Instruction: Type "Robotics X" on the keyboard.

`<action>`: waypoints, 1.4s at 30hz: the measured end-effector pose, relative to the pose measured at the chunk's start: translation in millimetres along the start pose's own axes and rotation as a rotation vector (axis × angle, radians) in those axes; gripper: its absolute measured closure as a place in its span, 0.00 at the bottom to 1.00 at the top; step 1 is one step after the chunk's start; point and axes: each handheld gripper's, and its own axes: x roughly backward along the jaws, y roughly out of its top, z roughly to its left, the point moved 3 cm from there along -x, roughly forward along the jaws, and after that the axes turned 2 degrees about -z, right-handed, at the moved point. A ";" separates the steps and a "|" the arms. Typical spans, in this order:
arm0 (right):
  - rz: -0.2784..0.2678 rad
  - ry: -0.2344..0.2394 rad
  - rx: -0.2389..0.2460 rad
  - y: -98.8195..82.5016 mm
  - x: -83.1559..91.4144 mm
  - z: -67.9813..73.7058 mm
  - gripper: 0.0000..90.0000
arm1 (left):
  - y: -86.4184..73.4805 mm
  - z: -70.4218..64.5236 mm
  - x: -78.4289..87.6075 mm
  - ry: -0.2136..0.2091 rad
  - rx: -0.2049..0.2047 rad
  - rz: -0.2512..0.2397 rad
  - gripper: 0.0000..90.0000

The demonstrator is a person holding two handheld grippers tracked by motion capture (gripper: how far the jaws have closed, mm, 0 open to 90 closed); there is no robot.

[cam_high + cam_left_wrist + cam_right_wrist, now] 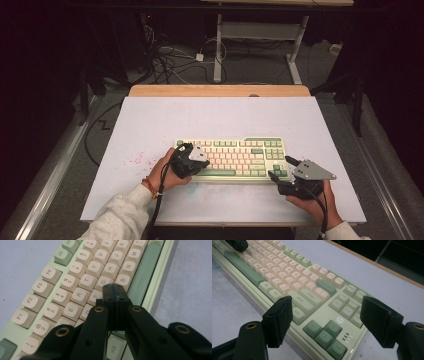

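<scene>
A cream and green keyboard (235,159) lies in the middle of the white table top. My left gripper (192,160) hangs over its left end with the jaws shut and nothing between them. In the left gripper view the closed tips (114,291) sit just above the keys near F and G of the keyboard (75,285). My right gripper (280,177) is at the keyboard's front right corner. In the right gripper view its jaws stand wide open (324,322) on either side of the arrow keys (324,336), holding nothing.
The white table top (150,125) has red specks left of the keyboard and a wooden strip (220,90) along its far edge. Beyond it are a desk frame (218,45) and tangled cables (165,60) on the floor.
</scene>
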 end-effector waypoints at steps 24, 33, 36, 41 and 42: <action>0.010 0.005 -0.003 -0.1 -2.7 1.0 0.30 | 1.5 7.0 -4.2 0.001 -0.016 0.021 0.98; 0.012 0.003 -0.003 -0.4 -2.3 0.1 0.30 | 3.1 3.0 2.0 0.005 -0.034 0.010 0.98; 0.012 0.003 -0.005 -0.3 -2.7 0.5 0.30 | 4.1 2.4 4.9 0.010 -0.035 0.000 0.98; 0.025 0.005 0.000 -1.3 -3.5 0.7 0.30 | -1.4 0.2 -4.7 0.009 -0.050 0.048 0.98; 0.028 0.008 0.002 -1.8 -3.8 1.0 0.30 | -1.0 0.8 -4.4 0.002 -0.042 0.045 0.98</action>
